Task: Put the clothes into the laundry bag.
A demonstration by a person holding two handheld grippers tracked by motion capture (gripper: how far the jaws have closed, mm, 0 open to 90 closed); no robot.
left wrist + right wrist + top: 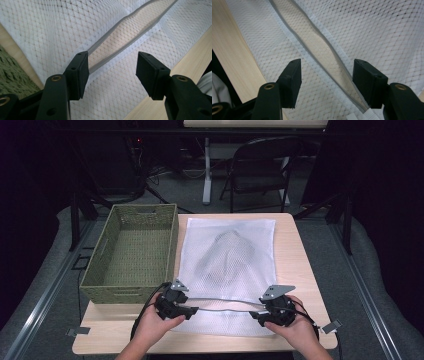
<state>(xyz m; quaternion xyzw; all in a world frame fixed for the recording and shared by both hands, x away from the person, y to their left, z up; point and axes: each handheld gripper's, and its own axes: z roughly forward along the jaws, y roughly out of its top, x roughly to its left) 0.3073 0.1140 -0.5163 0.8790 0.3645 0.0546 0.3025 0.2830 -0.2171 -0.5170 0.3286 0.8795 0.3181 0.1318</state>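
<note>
Nearest, the left gripper [186, 310] and right gripper [256, 313] hover with jaws released over the near end of the white mesh zippered laundry bag [227, 265], its grey-edged zipper opening [130, 27] gaping between them; the bag lies flat on the pale wooden desk [300, 255], beside the green woven basket [132, 252].

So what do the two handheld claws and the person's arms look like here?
Both the left claw and right claw are black, each topped by a grey three-cornered plate. Their jaws end in flat rectangular black pads with brass-coloured pivot rivets. Black cables trail from each. The forearms are bare, no sleeves visible.
</note>
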